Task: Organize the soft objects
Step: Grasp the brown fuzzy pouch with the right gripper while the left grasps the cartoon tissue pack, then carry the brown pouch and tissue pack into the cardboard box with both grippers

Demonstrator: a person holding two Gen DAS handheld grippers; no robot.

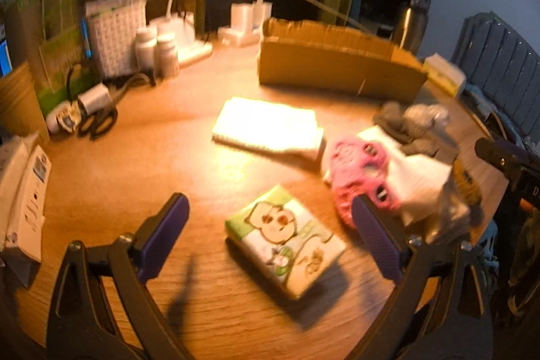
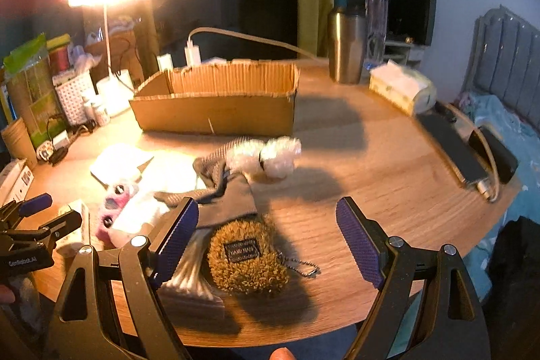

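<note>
Left gripper [image 1: 270, 245]: jaws spread wide, nothing held. Positioned above the wooden table [image 1: 135, 164], with a tissue pack [image 1: 287, 242] printed with a cartoon figure lying flat between and just ahead of the purple pads [image 1: 165, 225]. Just beyond the right pad — a pink perforated soft item [image 1: 357, 171], resting on white tissue [image 1: 418, 177]. Further out, a pale folded cloth [image 1: 266, 127] under bright lamp glare; a grey sock [image 1: 405, 127] near the table's right edge.

Right gripper [image 2: 266, 238]: jaws spread wide, nothing held. Directly below the gap, a brown fuzzy pouch [image 2: 246, 262] with a dark label and a bead chain [image 2: 303, 269], lying flat on the table. Touching the pouch on its left, a pack of cotton swabs [image 2: 192, 279], partly hidden by the left pad. Ahead, the grey sock, then a white fluffy item [image 2: 266, 157]. Beyond these, an open cardboard box [image 2: 216, 110] — interior contents not discernible. Steel tumbler [image 2: 347, 46] and tissue box [image 2: 401, 90] at far right.
</note>
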